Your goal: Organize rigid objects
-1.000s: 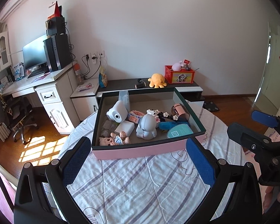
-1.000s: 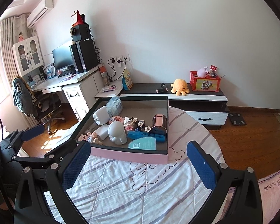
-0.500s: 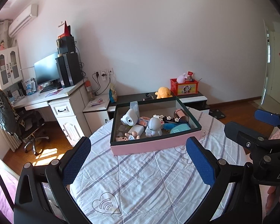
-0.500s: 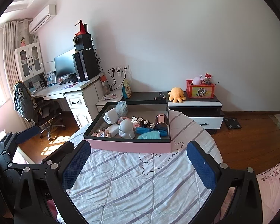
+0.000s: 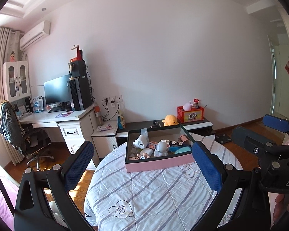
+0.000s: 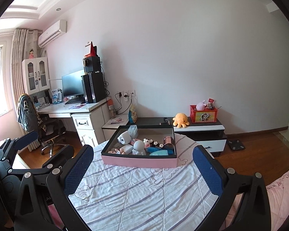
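Observation:
A pink box (image 5: 160,164) (image 6: 140,161) with a dark rim sits on the far part of a round table with a striped quilted cover (image 5: 154,196) (image 6: 136,194). It holds several small rigid things: a white camera (image 5: 140,144) (image 6: 123,140), a grey robot figure (image 5: 161,149) (image 6: 139,147), a white block (image 5: 146,151), a teal piece (image 5: 181,150), a pink cylinder (image 6: 168,141). My left gripper (image 5: 142,165) is open and empty, well short of the box. My right gripper (image 6: 143,168) is open and empty, also short of the box.
A white desk (image 5: 54,118) with a monitor, computer tower and office chair (image 5: 19,132) stands at the left. A low dark cabinet (image 6: 200,129) behind the table carries a yellow plush octopus (image 6: 180,119) and a red box (image 6: 203,115). Wooden floor surrounds the table.
Both grippers have pulled back and up from the box. The box looks smaller and farther, and more of the quilt and room shows. Both stay open and empty.

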The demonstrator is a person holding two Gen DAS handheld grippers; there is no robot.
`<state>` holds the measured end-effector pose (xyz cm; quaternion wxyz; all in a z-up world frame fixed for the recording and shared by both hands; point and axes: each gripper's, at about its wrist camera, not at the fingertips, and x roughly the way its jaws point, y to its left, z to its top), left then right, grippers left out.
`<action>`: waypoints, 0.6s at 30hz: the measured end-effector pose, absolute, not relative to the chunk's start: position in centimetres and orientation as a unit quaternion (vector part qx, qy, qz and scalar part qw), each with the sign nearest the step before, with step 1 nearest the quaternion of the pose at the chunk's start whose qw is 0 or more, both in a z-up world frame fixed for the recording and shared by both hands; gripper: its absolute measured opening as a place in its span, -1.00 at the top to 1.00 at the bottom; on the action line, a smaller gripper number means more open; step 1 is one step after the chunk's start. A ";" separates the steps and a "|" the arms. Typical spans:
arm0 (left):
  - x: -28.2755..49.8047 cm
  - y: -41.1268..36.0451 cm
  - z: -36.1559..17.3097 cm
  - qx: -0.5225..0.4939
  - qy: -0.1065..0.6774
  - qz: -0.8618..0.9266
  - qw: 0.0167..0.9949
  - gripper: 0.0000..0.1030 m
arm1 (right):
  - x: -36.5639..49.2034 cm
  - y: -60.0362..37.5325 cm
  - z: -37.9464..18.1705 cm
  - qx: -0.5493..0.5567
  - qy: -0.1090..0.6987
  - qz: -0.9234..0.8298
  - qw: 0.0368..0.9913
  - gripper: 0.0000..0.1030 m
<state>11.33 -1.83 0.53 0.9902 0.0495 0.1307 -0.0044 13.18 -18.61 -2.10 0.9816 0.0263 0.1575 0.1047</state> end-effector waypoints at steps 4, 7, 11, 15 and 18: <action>9.1 -1.6 1.5 0.045 0.103 0.002 0.994 -1.00 | 10.9 -17.8 -0.7 0.013 0.125 0.102 0.987 -1.00; 7.2 -1.3 1.9 0.040 0.085 0.007 0.996 -1.00 | 9.1 -17.2 -0.1 0.003 0.105 0.100 0.989 -1.00; 4.9 -1.3 2.1 0.036 0.067 0.010 0.997 -1.00 | 6.3 -16.8 0.3 -0.006 0.074 0.092 0.993 -1.00; 3.2 -0.7 2.5 0.031 0.053 0.018 0.998 -1.00 | 4.5 -16.6 0.8 -0.006 0.060 0.090 0.994 -1.00; 2.4 -0.2 2.7 0.027 0.051 0.025 0.998 -1.00 | 3.3 -16.5 1.1 -0.008 0.052 0.089 0.995 -1.00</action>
